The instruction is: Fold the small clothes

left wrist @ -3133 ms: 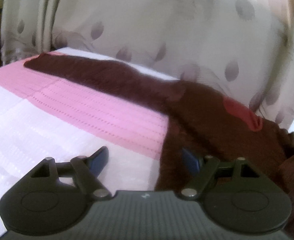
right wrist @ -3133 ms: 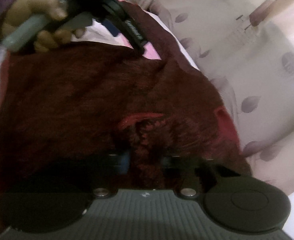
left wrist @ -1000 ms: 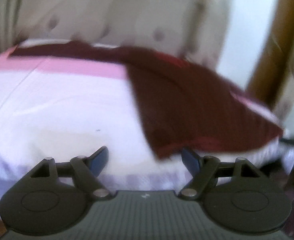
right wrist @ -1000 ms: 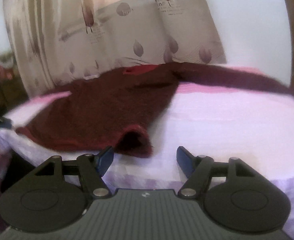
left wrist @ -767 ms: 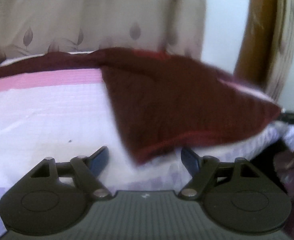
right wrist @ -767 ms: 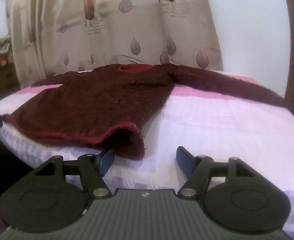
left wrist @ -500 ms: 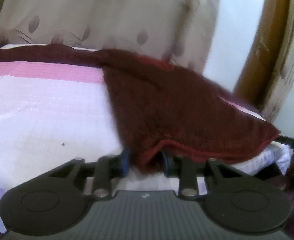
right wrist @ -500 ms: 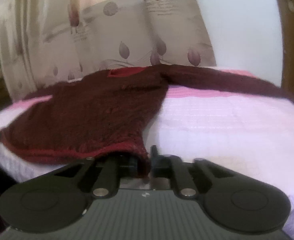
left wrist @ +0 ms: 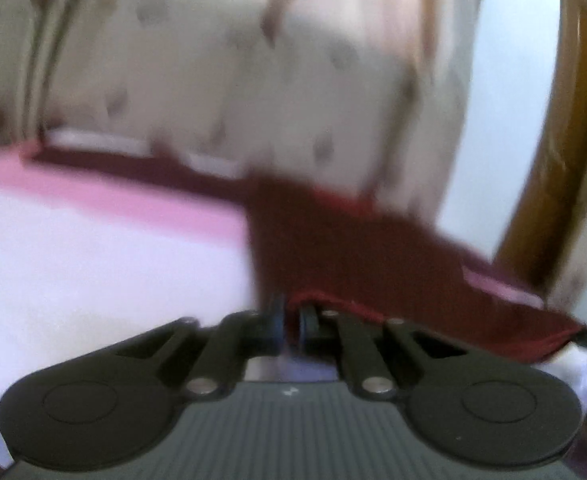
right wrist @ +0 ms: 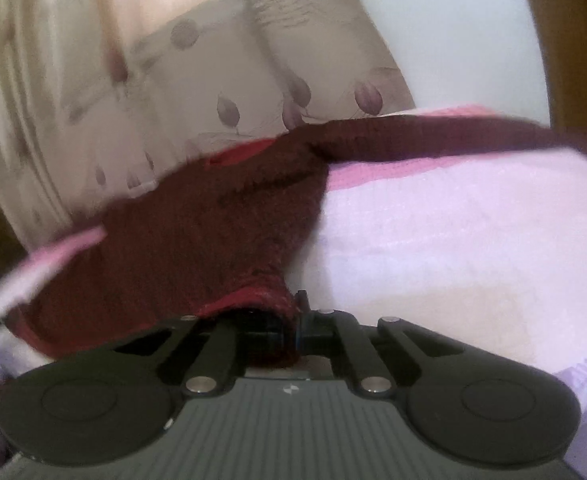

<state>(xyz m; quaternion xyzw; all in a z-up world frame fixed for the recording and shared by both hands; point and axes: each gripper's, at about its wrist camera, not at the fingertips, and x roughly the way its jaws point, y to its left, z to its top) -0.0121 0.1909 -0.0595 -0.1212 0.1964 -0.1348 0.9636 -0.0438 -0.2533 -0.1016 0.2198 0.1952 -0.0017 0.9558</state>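
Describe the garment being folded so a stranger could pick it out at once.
Start at the bed, covered in pale lilac with a pink band, in front of a beige leaf-print curtain. The dark maroon knitted sweater lies spread across it, one sleeve stretched along the pink band. Its brighter red hem, pinched by both grippers, marks it out.

No words, labels, brands, numbers or signs can be read in either wrist view.

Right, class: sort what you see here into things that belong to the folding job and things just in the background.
Part of the job:
- maroon sweater
- left hand-held gripper, shut on its hem
- right hand-held gripper, shut on its hem
- bed beneath

Just background:
- leaf-print curtain
- wooden door frame
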